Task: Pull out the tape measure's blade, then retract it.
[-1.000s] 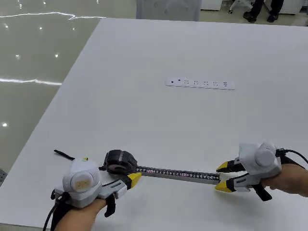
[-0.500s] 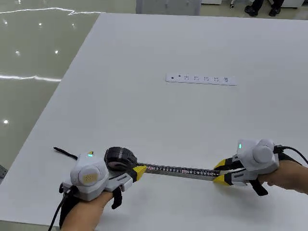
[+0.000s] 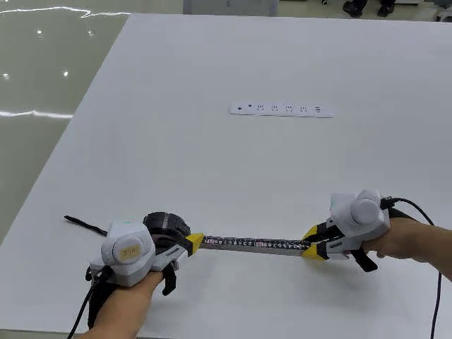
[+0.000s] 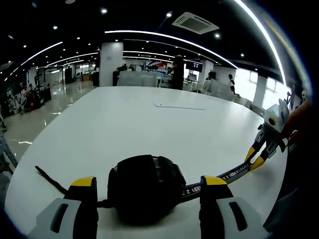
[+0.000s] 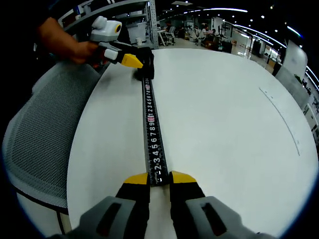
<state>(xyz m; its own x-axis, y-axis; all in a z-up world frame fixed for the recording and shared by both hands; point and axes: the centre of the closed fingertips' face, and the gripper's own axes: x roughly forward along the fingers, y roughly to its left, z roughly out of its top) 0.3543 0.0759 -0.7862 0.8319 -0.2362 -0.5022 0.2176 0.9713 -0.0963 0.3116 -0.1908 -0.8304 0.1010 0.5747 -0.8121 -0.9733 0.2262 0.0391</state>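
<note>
A black tape measure case [image 3: 166, 226] lies near the front left of the white table [image 3: 212, 155]. My left gripper [image 3: 189, 244] is shut on the case [image 4: 144, 186], which sits between its yellow-tipped jaws. The numbered blade [image 3: 254, 244] runs out of the case to the right, low over the table. My right gripper [image 3: 311, 244] is shut on the blade's end [image 5: 158, 177]. In the right gripper view the blade [image 5: 152, 129] stretches straight away to the case [image 5: 144, 62] and the left gripper [image 5: 127, 59].
A white power strip [image 3: 281, 109] lies flat at mid-table, also seen as a thin power strip [image 4: 178, 106]. A black wrist strap [image 3: 83, 226] trails left of the case. The table's left edge drops to a shiny floor. A grey mesh chair [image 5: 40, 134] stands beside the front edge.
The right gripper has come a little closer to the case, so less blade shows between the grippers. The headset view has shifted. Both grips hold as before.
</note>
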